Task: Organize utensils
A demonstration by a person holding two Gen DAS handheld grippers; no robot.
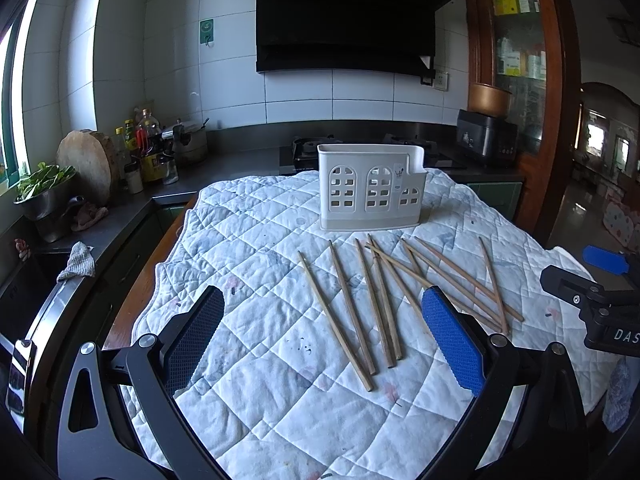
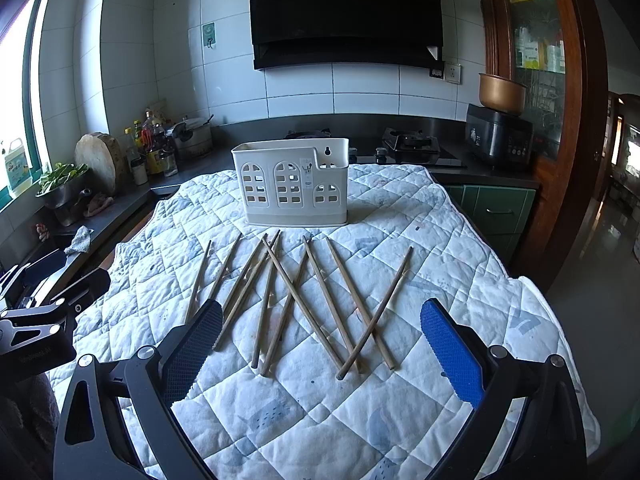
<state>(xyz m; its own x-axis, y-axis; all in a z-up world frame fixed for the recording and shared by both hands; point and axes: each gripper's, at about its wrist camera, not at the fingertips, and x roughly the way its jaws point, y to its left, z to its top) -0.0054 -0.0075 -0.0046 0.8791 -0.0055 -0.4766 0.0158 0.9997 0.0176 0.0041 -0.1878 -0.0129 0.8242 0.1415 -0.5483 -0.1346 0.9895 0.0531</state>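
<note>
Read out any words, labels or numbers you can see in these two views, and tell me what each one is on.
"DAS", cut off by the frame edge: on the black body of the right gripper.
Sticker on the white utensil holder: too small to read.
Green hook plaque on the wall: a symbol, no legible words.
Bottle labels by the window and boxes in the cabinet: blurred.
Faint lettering on the left gripper: illegible.

wooden chopsticks (image 2: 304, 304) scattered flat, white holder (image 2: 292, 184) upright
</note>
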